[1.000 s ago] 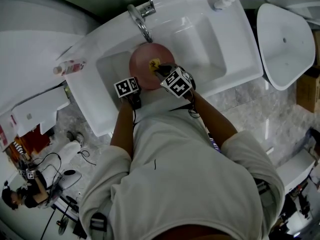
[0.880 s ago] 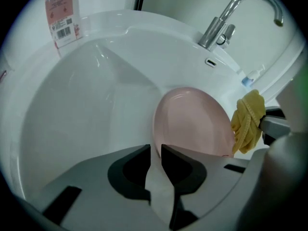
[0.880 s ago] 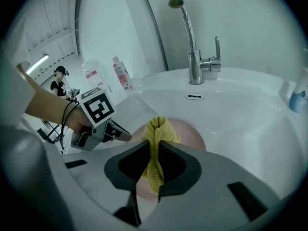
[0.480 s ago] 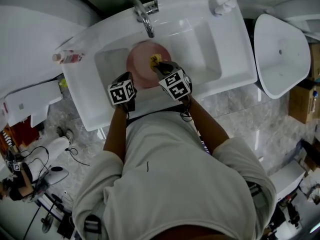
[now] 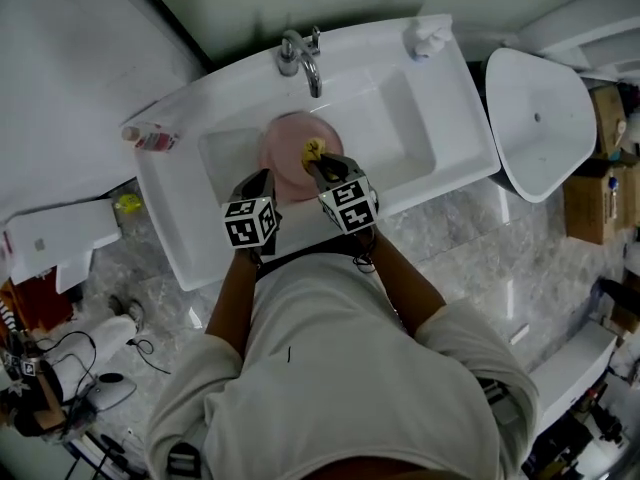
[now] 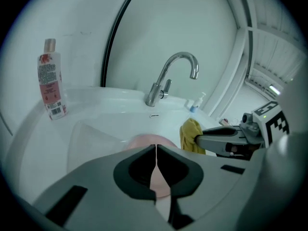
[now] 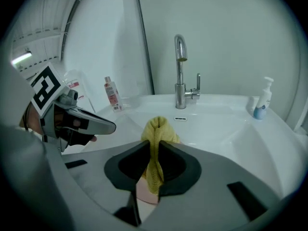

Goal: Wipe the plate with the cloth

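The white sink (image 5: 400, 133) fills the top middle of the head view, and in it the pink plate (image 5: 283, 146) looks hard and slippery, so your left gripper (image 5: 263, 181) pinches its near rim tight, while your right gripper (image 5: 320, 165) squeezes the soft, light yellow cloth (image 5: 312, 151) at its fold.

Person wears a pale short-sleeved T-shirt (image 5: 340, 368). The left gripper (image 5: 263, 176) and right gripper (image 5: 314, 160): grey shells, dark jaws, black-and-white marker cubes (image 5: 250, 223) behind.
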A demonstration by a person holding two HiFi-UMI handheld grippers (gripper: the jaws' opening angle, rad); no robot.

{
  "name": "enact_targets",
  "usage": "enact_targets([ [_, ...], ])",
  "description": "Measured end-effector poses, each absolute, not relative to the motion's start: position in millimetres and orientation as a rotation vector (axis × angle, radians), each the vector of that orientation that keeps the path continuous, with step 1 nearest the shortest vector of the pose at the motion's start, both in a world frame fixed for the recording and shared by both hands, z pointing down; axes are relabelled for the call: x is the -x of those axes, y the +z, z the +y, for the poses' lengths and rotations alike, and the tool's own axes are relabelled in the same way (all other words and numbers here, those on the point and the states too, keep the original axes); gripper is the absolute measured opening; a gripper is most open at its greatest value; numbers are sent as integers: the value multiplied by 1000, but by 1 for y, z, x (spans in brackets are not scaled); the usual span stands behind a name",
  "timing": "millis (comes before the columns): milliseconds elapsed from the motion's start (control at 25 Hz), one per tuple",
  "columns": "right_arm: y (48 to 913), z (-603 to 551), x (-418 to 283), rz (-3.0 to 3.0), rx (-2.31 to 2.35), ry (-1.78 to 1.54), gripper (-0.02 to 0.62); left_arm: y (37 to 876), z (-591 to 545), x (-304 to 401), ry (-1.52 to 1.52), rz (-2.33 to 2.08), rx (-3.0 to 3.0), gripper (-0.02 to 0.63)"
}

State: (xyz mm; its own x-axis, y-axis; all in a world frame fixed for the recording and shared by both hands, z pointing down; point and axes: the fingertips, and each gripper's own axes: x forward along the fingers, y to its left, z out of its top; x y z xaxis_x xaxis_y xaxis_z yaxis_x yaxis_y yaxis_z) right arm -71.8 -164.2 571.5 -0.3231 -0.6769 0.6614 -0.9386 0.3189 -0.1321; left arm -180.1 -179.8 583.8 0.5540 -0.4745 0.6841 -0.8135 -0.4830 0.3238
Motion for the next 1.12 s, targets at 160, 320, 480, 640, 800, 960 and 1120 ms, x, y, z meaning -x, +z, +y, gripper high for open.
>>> enact_targets([
  [160, 540, -156, 77, -2088, -1553, 657, 55, 543, -178, 186, 609, -999, -2252, 26],
  [320, 501, -151, 78, -2094, -1673, 573, 55, 495, -186, 190, 504, -1005, -2360, 26],
  [480, 463, -143, 77, -2101, -1776, 497, 55, 451, -189, 193, 410, -1014, -2455, 26],
  [640, 417, -139, 66, -2101, -1908, 405, 55, 408, -193, 194, 325, -1042, -2564, 26],
  [800, 371, -134, 52, -2102, -2009, 281, 55, 367, -195, 192, 258, -1069, -2686, 26],
  [960, 337, -132, 42, -2101, -2073, 172, 55, 335, -199, 191, 185, -1102, -2759, 26],
  [1120, 320, -133, 39, -2104, -2095, 123, 54, 315, -202, 188, 123, -1104, -2792, 26],
])
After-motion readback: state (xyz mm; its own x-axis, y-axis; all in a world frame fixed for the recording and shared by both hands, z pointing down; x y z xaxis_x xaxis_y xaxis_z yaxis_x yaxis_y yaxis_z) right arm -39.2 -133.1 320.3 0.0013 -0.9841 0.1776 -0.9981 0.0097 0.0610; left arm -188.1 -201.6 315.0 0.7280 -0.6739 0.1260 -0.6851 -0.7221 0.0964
